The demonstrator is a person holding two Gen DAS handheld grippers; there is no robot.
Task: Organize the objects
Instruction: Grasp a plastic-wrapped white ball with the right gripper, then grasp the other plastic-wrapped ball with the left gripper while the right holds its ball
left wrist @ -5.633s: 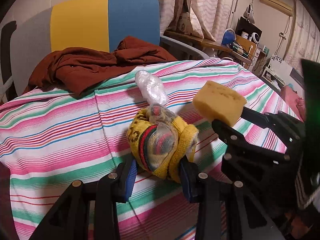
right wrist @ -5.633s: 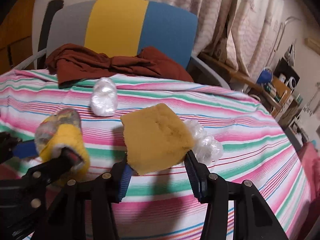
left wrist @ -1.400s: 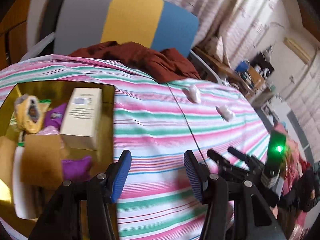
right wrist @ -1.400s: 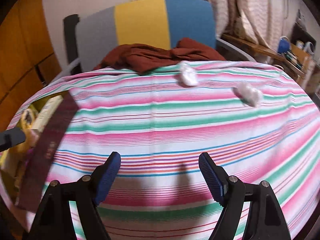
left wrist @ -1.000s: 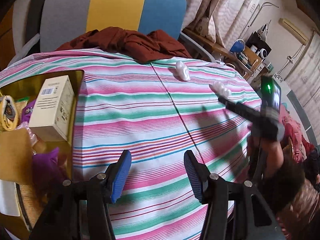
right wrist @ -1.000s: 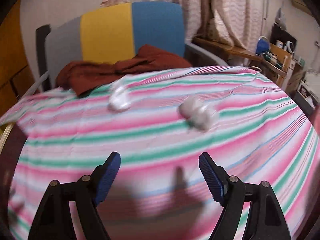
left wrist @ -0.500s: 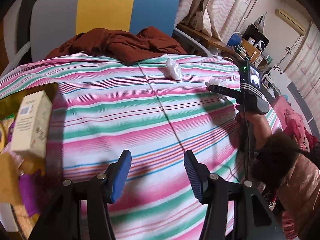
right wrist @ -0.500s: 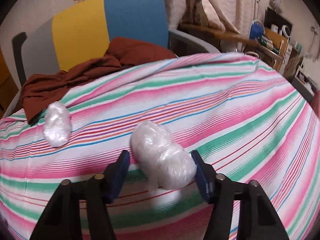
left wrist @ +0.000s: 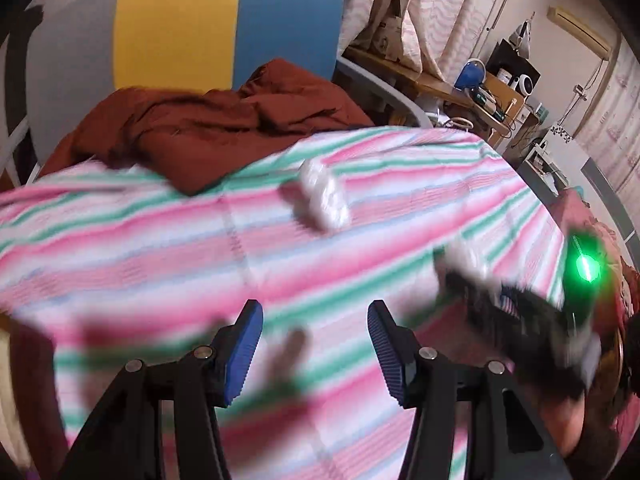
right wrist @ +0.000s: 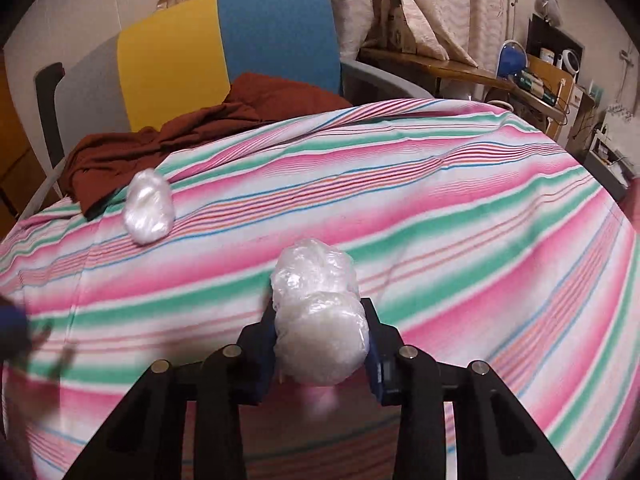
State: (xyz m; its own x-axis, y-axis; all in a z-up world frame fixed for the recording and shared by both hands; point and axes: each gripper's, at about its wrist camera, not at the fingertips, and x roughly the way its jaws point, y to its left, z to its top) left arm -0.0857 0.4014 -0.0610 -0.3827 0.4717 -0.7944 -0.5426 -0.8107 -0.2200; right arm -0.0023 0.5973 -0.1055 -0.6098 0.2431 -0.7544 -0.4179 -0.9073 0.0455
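Observation:
My right gripper is closing on a crumpled clear plastic bundle, its blue pads pressing both sides, low over the striped tablecloth. A second plastic bundle lies loose to the upper left, near the brown cloth. In the blurred left wrist view that loose bundle sits ahead of my left gripper, which is open with nothing between its fingers. At the right of that view the right gripper appears as a dark smear with the held bundle at its tip.
A brown garment is heaped at the table's far edge against a grey, yellow and blue chair back. A cluttered wooden desk and curtains stand at the far right. A person's arm holds the right gripper.
The right gripper came down over the nearer plastic bundle and shut on it. The left gripper swept right, away from the gold tray, which has left its view.

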